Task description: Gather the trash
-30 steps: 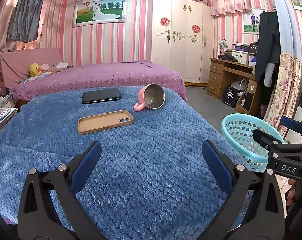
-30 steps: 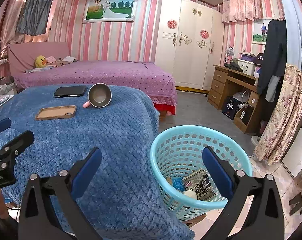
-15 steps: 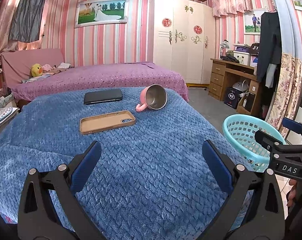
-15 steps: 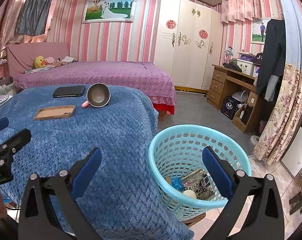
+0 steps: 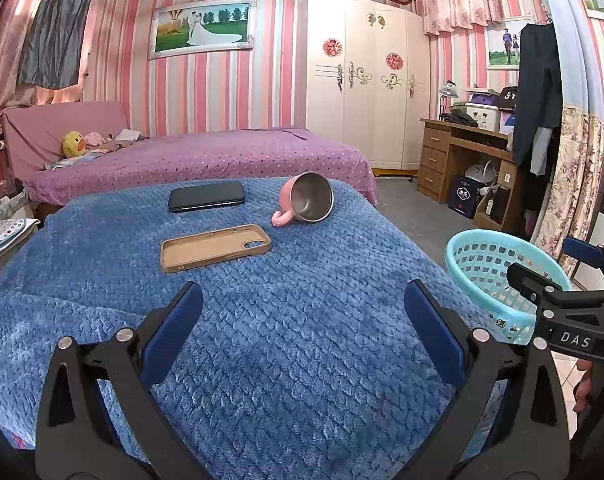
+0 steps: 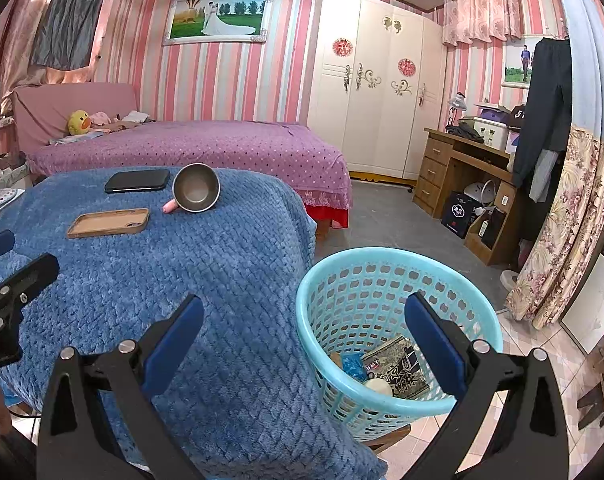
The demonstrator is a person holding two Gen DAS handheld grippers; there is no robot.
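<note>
A pink-striped bedroom with a blue quilted blanket (image 5: 302, 320) spread over the near surface fills both views. On it, in the upper centre of the left wrist view, lie a black phone (image 5: 206, 196), a tan phone case (image 5: 216, 247) and a tipped pink mug (image 5: 307, 203); none of these reads as trash, and no loose scrap shows on the blanket. The trash that can be seen, a dark printed wrapper (image 6: 397, 368) and a blue scrap (image 6: 353, 361), sits at the bottom of the turquoise basket (image 6: 321, 280) beside the blanket's edge. The left gripper (image 5: 302, 334) hovers over bare blanket, jaws spread wide and empty. The right gripper (image 6: 302, 336) is likewise wide open and empty, its right finger over the basket mouth, so it is the nearer tool to the basket.
</note>
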